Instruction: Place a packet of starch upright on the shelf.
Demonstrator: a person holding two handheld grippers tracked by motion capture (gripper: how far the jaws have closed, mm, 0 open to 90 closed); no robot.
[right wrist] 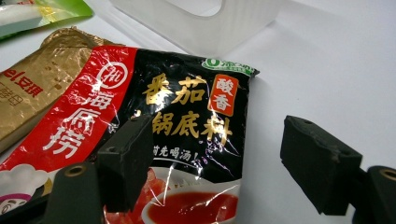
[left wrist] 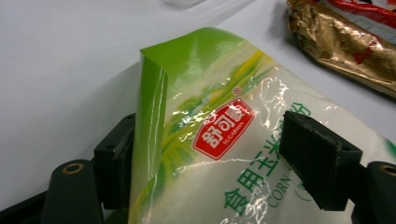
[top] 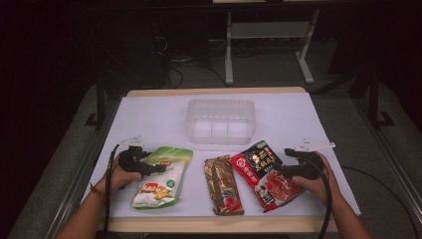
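Dim workshop floor and white desk legs are filling the upper part of the high view, while a white tabletop (top: 149,119) with a pale wooden edge is occupying the middle of the frame. At upper centre of that surface a clear, ribbed plastic tub (top: 220,121) is standing upright. Three food packets are lying flat in a row along the lower part of the frame: a green-and-white glossy plastic pouch of corn starch (top: 160,177) at lower left, a crinkled gold foil packet (top: 223,185) at lower centre, and a red-and-black soup-base sachet (top: 262,173) at lower right, just beside the gold one.

A person's forearms are coming in from the bottom edge. The left hand-held gripper (top: 158,168) is reaching over the upper left part of the green-and-white pouch. In the left gripper view its black jaws are standing wide on either side of the pouch (left wrist: 219,154), whose green top edge is curling up between them; the left jaw is sitting right at the pouch's folded edge and the right jaw is lying over its face, with no squeeze showing on the plastic.

The right hand-held gripper (top: 274,168) is hovering at the right side of the red-and-black sachet. In the right gripper view its jaws are also standing wide apart, the left one over the sachet (right wrist: 187,112) and the right one over bare white tabletop (right wrist: 336,65), gripping nothing. The tub's wall (right wrist: 219,23) is showing at the top of that frame.
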